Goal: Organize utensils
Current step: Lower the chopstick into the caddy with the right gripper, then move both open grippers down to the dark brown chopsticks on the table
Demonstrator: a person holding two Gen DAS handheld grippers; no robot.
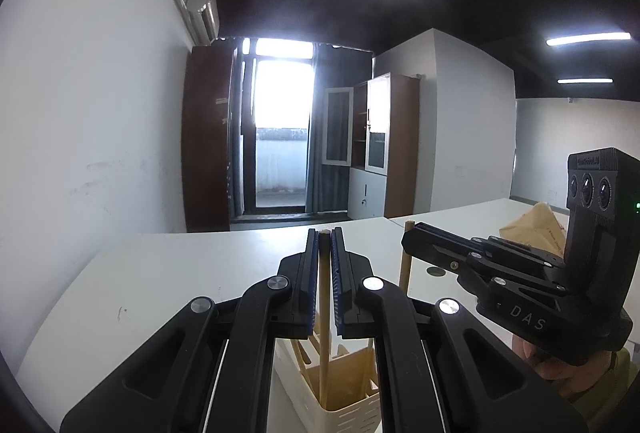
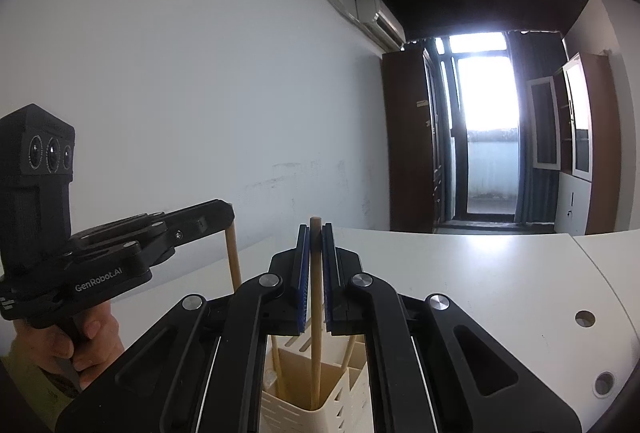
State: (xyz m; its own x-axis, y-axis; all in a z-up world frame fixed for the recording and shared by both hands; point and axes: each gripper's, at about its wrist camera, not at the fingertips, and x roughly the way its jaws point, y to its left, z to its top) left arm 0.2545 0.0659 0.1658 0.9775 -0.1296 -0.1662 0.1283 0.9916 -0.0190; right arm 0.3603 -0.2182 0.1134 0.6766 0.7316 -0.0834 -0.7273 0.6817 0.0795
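We hold a wooden stick in each gripper above a cream slotted utensil holder (image 1: 352, 413) that stands on the white table (image 1: 160, 273).

In the left wrist view, our left gripper (image 1: 325, 233) has its jaws clamped together on a round wooden stick (image 1: 324, 313). The stick runs upright between the blue pads (image 1: 310, 293), its flat top showing just past the fingertips, and its lower part drops into a compartment of the holder. To the right in that view, our right gripper (image 1: 408, 239) is seen from the side, with another stick (image 1: 406, 269) hanging down from its tip.

In the right wrist view, the right gripper (image 2: 315, 229) is likewise shut tight on its wooden stick (image 2: 316, 313). That stick stands nearly upright between the pads (image 2: 302, 273), its top poking a little above the fingertips, its lower end inside a compartment of the holder (image 2: 320, 417). Further sticks lean in the neighbouring compartments. At the left of that view our left gripper (image 2: 230, 219) holds its stick (image 2: 233, 261), and a hand (image 2: 60, 349) grips the handle.
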